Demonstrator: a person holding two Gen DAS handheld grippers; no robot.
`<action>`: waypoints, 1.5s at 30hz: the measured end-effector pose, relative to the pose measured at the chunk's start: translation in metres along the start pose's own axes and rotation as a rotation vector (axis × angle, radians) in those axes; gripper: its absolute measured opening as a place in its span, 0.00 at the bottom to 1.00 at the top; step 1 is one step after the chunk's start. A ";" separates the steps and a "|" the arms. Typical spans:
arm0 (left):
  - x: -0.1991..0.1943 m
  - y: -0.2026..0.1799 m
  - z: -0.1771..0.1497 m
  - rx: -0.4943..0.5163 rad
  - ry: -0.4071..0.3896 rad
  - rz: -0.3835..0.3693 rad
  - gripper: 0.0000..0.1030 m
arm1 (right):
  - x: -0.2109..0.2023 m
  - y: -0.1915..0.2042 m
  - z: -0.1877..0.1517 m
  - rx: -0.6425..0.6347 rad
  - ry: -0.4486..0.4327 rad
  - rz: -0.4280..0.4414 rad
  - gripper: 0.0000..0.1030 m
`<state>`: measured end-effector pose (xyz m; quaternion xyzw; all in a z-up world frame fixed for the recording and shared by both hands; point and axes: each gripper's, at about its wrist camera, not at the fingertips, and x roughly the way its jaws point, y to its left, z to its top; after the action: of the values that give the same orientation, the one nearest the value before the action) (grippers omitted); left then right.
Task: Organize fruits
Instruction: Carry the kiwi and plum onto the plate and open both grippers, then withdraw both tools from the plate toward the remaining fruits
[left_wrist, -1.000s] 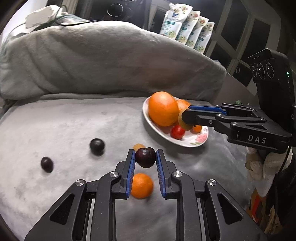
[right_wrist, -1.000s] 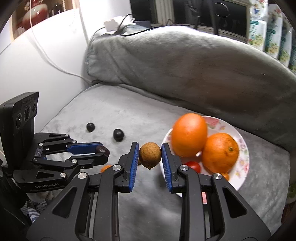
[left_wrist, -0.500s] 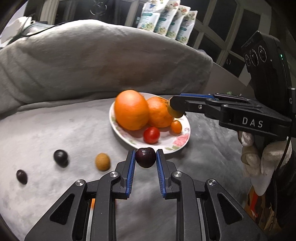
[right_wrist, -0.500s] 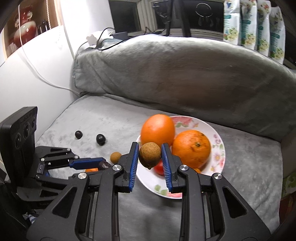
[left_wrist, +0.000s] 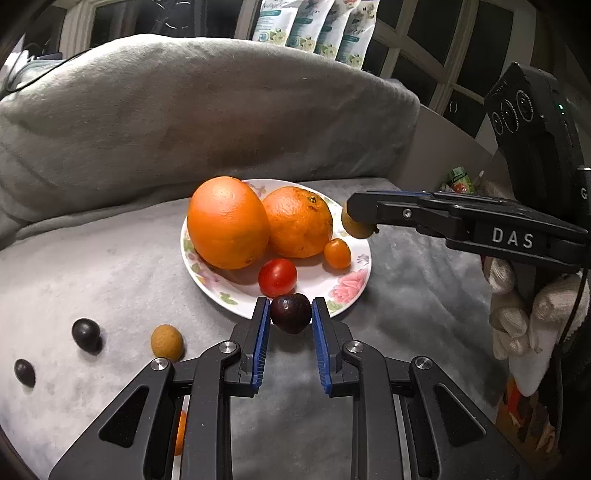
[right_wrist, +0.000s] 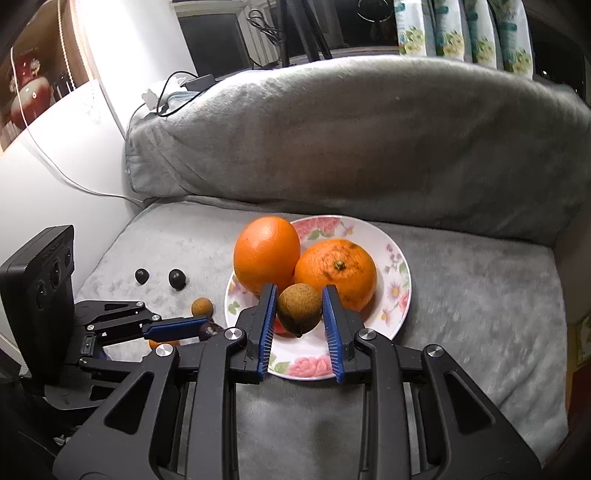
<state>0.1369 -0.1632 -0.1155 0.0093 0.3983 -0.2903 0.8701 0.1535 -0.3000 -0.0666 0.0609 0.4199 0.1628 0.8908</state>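
My left gripper (left_wrist: 290, 308) is shut on a dark cherry (left_wrist: 290, 319), held over the near rim of the floral plate (left_wrist: 354, 291). On the plate lie two oranges (left_wrist: 227, 221), a cherry tomato (left_wrist: 277, 277) and a kumquat (left_wrist: 337, 253). My right gripper (right_wrist: 299, 295) is shut on a brown longan (right_wrist: 298, 312), above the plate (right_wrist: 402, 266) in front of the oranges (right_wrist: 335, 273). From the left wrist view, that gripper (left_wrist: 356, 218) hangs at the plate's right edge. The left gripper (right_wrist: 210, 329) sits low at the left in the right wrist view.
Loose on the grey blanket left of the plate lie another longan (left_wrist: 167, 341), two dark cherries (left_wrist: 85, 332) (left_wrist: 24, 372) and a small orange fruit (left_wrist: 180, 432) half hidden under my left gripper. A big grey cushion (left_wrist: 207, 110) rises behind. A gloved hand (left_wrist: 517, 314) is at the right.
Both grippers have carried their fruit to the right across the blanket to the plate. The cherry now hangs at the near rim and the longan over the plate.
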 end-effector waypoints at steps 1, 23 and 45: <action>0.001 -0.001 0.000 0.003 0.001 0.005 0.21 | 0.001 -0.001 -0.001 0.005 0.003 0.004 0.26; 0.017 -0.004 0.008 0.045 -0.006 0.075 0.21 | 0.017 -0.016 -0.012 0.091 0.038 0.044 0.27; 0.011 -0.005 0.008 0.040 -0.006 0.102 0.78 | 0.006 -0.013 -0.009 0.089 -0.003 0.002 0.86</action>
<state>0.1457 -0.1747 -0.1169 0.0463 0.3887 -0.2534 0.8846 0.1538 -0.3101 -0.0797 0.1013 0.4252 0.1445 0.8877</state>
